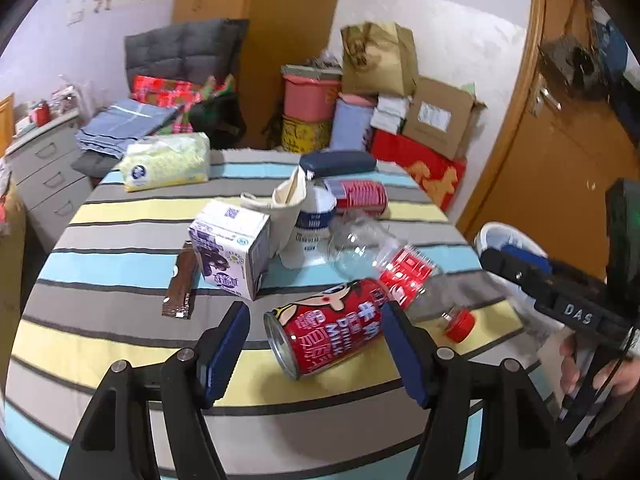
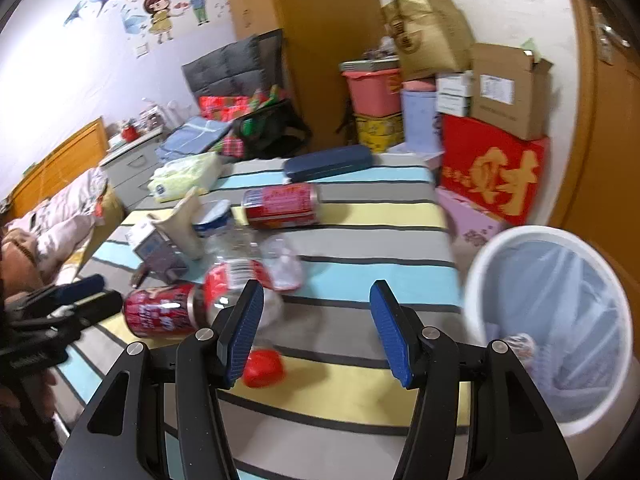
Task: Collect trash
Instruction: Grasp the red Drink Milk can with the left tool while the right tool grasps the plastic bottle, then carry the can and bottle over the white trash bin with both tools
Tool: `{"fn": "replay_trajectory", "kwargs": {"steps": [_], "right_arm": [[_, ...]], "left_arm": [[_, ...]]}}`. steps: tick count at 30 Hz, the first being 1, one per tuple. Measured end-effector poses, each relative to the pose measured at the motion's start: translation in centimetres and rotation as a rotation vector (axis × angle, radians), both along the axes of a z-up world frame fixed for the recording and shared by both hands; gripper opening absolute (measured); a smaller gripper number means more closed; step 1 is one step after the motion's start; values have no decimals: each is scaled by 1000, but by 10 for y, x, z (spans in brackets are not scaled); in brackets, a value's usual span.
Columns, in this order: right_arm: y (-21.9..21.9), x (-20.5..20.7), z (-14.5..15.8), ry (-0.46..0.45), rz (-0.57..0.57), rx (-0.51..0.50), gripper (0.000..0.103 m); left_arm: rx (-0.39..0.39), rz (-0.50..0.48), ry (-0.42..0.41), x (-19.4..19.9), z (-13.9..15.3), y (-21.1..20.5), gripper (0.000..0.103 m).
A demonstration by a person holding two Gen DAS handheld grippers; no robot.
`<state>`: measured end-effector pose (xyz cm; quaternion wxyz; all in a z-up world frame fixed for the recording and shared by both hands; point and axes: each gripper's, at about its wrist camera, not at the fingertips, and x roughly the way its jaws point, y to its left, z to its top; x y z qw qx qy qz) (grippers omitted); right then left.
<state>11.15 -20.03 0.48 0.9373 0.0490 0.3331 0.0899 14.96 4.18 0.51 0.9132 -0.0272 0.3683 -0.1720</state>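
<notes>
My left claw (image 1: 314,350) hangs open over the striped table (image 1: 120,216), its pads either side of a red milk can (image 1: 326,330) lying on its side, not touching it; at two o'clock from the can lies a clear bottle (image 1: 372,250) with a red label, its red cap (image 1: 460,324) loose at three o'clock; my right claw (image 2: 316,328) is open and empty above the table; the white bin (image 2: 560,320) stands at three o'clock of it, off the table's edge.
</notes>
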Motion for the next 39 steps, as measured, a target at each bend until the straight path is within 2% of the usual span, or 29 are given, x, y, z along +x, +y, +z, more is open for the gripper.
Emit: {"fn": "replay_trajectory", "kwargs": {"steps": [8,10,15,18,20,22,23,28,32,35,39], "right_arm": [[23,17,-1,27,61,-17,60],[26,20,-2,34,59,-22,60],[27,29,-4,60,55,-2,60],[29,31,-5,68,67,4,60],[33,32,-5,68,81,-4,60],[36,34,-6,75,92,-15,60],[37,34,-7,77,95,-18,60],[42,35,-9,88,115,-14,60],[50,37,-14,107,132,-40,60],[57,37,-17,111,128,-111,60],[66,30,-16,85,145,-183,60]], "left_arm": [[48,-169,4,27,-13,-13,69],[86,-220,11,32,-20,-20,71],[156,-293,6,34,-29,-34,73],[139,-304,33,36,-35,-32,73],[101,-297,44,38,-36,-27,73],[76,-271,57,40,-37,-19,60],[67,-256,61,39,-37,-15,59],[40,-184,77,30,-36,2,58],[-9,-58,102,16,-37,23,58],[1,22,95,7,-37,32,59],[-29,45,109,8,-37,38,59]]}}
